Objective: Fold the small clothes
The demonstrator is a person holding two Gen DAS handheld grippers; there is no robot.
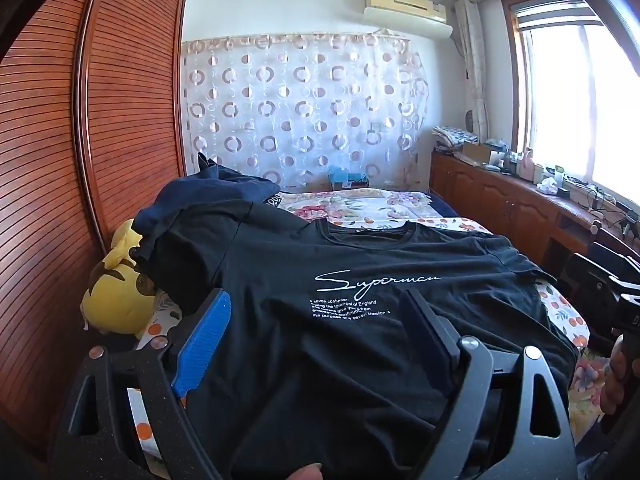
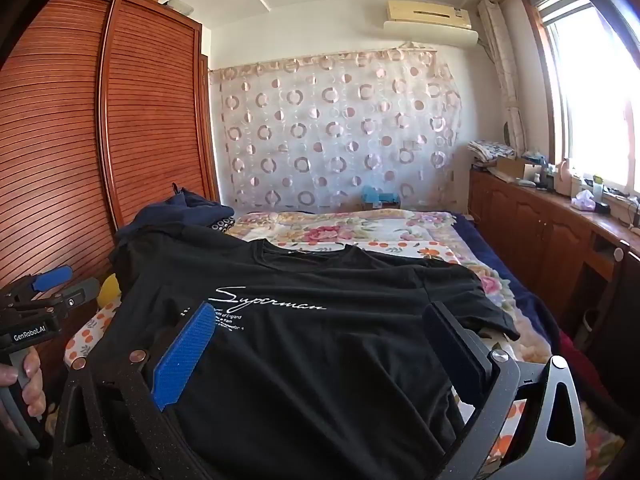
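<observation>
Currently the black Superman T-shirt (image 1: 360, 320) lies flat, print up, on the floral bedspread (image 2: 360, 236). Left gripper (image 1: 316, 316) and right gripper (image 2: 320, 324) hover spread, holding nothing. Risk: a single-layer pinch would bunch the fabric and skew the fold.
</observation>
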